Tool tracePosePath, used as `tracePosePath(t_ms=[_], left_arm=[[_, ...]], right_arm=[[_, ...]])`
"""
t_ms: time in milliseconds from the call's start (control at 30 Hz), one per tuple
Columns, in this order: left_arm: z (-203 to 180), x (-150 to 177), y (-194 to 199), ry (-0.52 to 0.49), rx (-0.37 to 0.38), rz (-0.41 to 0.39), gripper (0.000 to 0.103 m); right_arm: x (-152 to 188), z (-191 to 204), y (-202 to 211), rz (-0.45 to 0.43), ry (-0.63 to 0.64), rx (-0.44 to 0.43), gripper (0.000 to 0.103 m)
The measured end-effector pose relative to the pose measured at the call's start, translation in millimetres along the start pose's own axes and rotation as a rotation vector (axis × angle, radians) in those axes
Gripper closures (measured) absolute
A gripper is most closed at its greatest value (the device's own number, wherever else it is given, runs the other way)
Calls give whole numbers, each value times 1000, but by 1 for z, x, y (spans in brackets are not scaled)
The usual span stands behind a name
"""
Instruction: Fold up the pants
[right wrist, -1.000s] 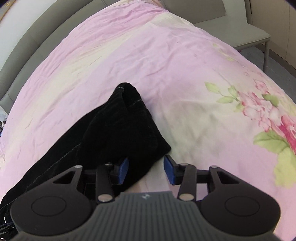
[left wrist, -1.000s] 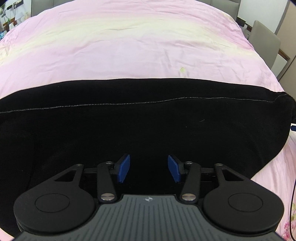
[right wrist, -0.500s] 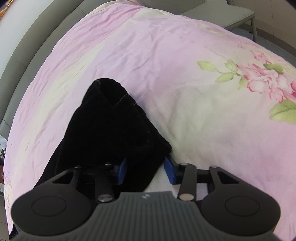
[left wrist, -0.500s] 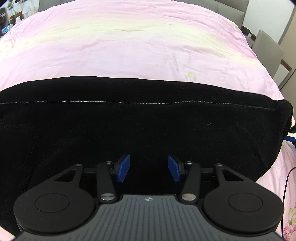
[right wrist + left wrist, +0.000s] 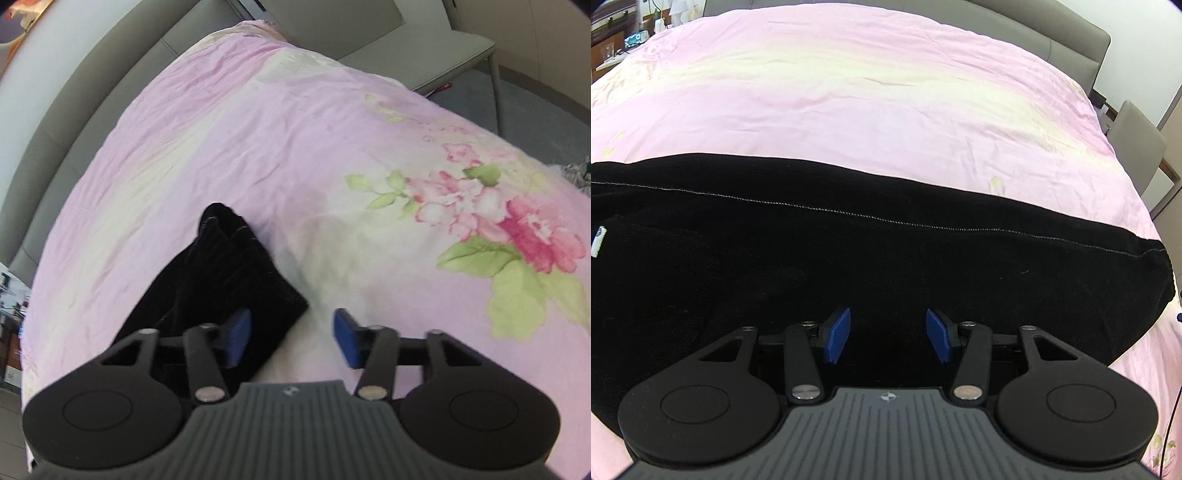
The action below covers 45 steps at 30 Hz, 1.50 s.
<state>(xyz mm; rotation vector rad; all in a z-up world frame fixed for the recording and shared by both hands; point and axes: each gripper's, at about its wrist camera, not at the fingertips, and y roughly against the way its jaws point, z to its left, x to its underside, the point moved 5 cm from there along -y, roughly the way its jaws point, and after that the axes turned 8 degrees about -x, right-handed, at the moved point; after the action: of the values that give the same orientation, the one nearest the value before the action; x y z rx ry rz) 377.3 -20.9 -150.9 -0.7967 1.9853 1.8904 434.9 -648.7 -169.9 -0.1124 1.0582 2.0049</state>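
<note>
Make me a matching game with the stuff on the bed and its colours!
Things:
1. pants
2. bedspread
3. gripper pads
4. chair

Colours:
A. blue
B. grey
C. black
D. pink

Pairs: 1-C, 2-D, 3-A, 4-B

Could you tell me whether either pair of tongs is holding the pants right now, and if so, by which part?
Nothing is held. Both the left tongs and right tongs are open over the black pants.
</note>
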Motion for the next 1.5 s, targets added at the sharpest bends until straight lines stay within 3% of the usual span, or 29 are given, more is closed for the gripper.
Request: tracePosePath(t_ms=[100,200,300,500,567,667,800,1000,1133,1267,1367,1500], left_arm=[[5,-5,7,9,-13,-16,47],[13,-11,13,18,-23,-34,47],[22,-13,12,25,-37,-30,47],[32,-12,0,48,-53,-17,47],[34,-10,-2,69,-43,-9,47],[42,-1,1,69,-29,-6,47],[45,1,0,83,-8,-7,47],[48,-2,8,102,44,-20,46],[51,-7,13,97,73,-34,47],[55,-12,13,81,102,-32,47],[64,-11,16,79,143,-15,54],[68,-14,11,72,166,-3,55]], right_arm=[[10,18,-17,30,11,-54,37],[19,14,-46,71,-7,15,37],[18,-1,-66,44,-84,12,39],[12,1,-90,-4,-99,26,51],[11,3,-90,-14,-102,32,67],[8,14,-77,-20,-43,48,74],[-3,55,-41,-49,80,27,76],[5,164,9,-51,344,-20,77],[36,243,20,-17,478,-83,78],[94,315,0,81,611,-137,79],[144,350,-31,180,680,-164,79],[209,369,-77,306,744,-165,80]])
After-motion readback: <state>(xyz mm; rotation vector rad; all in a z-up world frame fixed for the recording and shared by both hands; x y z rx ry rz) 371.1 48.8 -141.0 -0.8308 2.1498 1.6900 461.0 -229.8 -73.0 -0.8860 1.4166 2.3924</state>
